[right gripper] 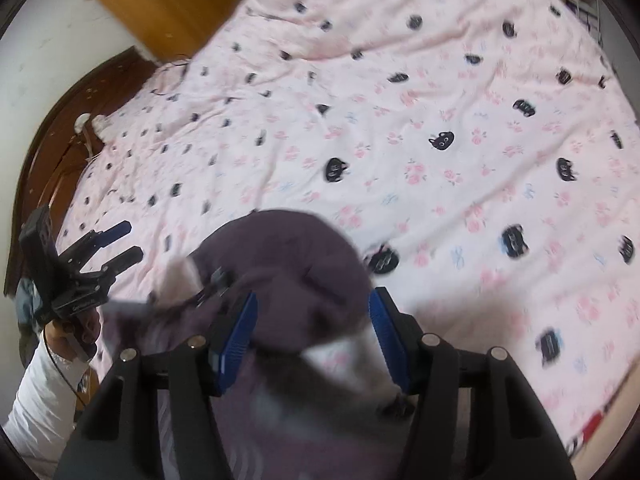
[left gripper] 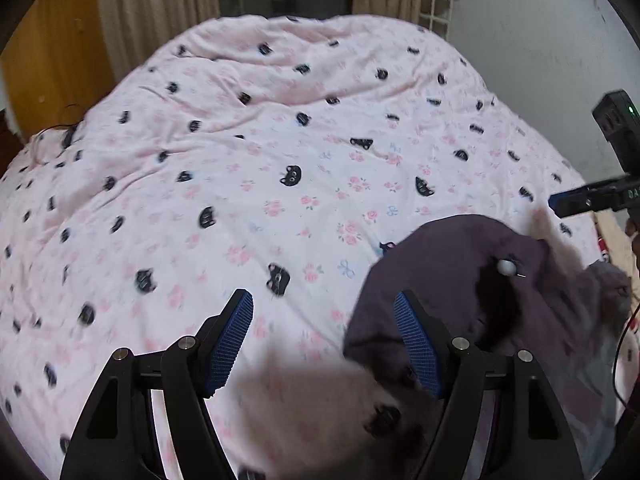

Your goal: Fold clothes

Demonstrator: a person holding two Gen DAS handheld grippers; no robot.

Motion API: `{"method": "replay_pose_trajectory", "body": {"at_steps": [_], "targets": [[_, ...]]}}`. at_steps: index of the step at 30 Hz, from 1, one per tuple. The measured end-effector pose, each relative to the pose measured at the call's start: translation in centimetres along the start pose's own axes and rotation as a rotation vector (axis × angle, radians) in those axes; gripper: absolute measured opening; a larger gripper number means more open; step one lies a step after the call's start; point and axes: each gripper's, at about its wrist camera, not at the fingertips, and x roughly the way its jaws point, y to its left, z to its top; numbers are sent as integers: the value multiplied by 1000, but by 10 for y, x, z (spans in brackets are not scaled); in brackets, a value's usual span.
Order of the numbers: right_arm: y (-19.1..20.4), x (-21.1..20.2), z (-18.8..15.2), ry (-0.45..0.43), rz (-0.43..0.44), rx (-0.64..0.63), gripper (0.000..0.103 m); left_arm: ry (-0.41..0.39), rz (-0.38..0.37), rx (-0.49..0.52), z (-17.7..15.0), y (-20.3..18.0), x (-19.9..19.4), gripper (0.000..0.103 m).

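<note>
Right wrist view, purple garment (right gripper: 280,248) crumpled, blurred, pale lining showing

We saw the left gripper (left gripper: 324,338) up close: black angular arms, each with two silver round screw heads, and fingers faced with blue ribbed pads (left gripper: 234,340). The right gripper (right gripper: 312,334) matched it, black frame, silver screws, blue grooved pads (right gripper: 236,334). From the right wrist view, the left unit carried a black box on top and small white lettering on its body. The hand (right gripper: 76,326) under it wore a white sleeve (right gripper: 36,392), with a thin dark cable running along it.
</note>
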Motion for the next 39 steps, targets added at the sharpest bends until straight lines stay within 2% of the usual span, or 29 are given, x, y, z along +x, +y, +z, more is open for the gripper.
{"method": "replay_pose_trajectory", "body": {"at_steps": [3,6,8,13,15,16,17,18,20,23,24,29,32,37,39], "targets": [[-13,26,14,40,0,0,48,49,-42,32,5,-1,26,69],[-24,50,22,90,30,-5,48,93,-46,73,7,-3,48,69],[-28,60,24,114,45,-14,48,128,-107,70,6,-2,58,69],[-33,85,22,179,107,-30,48,179,-183,94,6,-8,77,69],[-28,93,21,198,122,-48,36,195,-231,93,5,-13,82,69],[-25,98,20,210,126,-65,19,200,-252,90,5,-16,83,68],[-21,100,20,214,122,-78,11,200,-266,88,5,-20,83,63],[-16,102,20,211,103,-100,10,201,-271,91,5,-23,83,58],[-10,100,22,195,75,-126,5,202,-278,97,6,-29,81,28],[4,88,30,143,34,-173,3,201,-273,64,12,-27,78,8],[9,84,33,126,20,-189,3,201,-271,53,13,-26,77,7],[36,57,48,22,-43,-276,3,101,-253,-43,27,-5,48,5],[49,45,57,-36,-82,-314,3,20,-214,-79,33,6,24,4],[62,53,75,-88,-150,-328,3,-100,-119,-96,37,18,-12,4],[60,63,81,-96,-184,-315,3,-123,-114,-113,36,24,-21,4]]}}
